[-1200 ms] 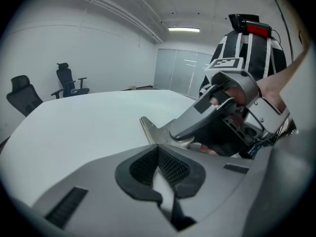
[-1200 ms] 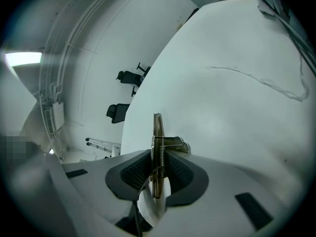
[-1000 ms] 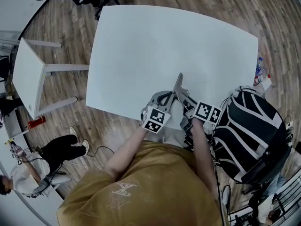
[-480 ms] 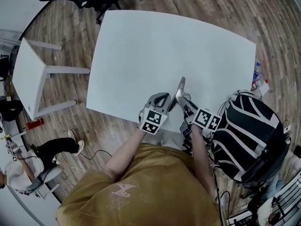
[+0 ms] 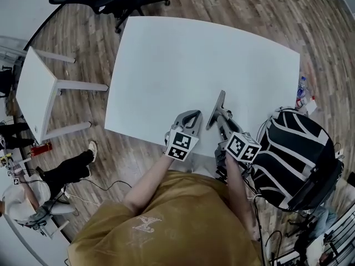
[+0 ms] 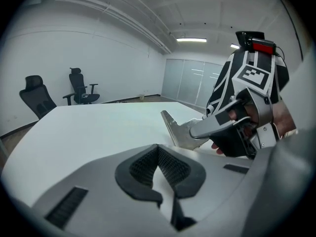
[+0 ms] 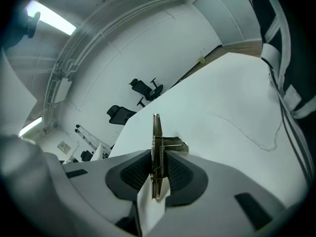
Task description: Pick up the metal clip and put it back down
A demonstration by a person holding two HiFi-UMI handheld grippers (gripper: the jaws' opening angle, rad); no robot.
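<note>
Pinching the metal clip [image 7: 156,132] edge-on between its pads, the right gripper [image 7: 157,176] holds it over the white surface [image 5: 194,54] near the near edge. Just left, the left gripper [image 6: 158,154] is closed on nothing.

Shiny bare metal clip [image 7: 157,132], smooth matt white table [image 5: 183,60], wood-plank floor [image 5: 249,4]

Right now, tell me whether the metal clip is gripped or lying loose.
Gripped: the right hand-held gripper presses its pads on both sides of the metal clip, which stands on edge between them.
</note>
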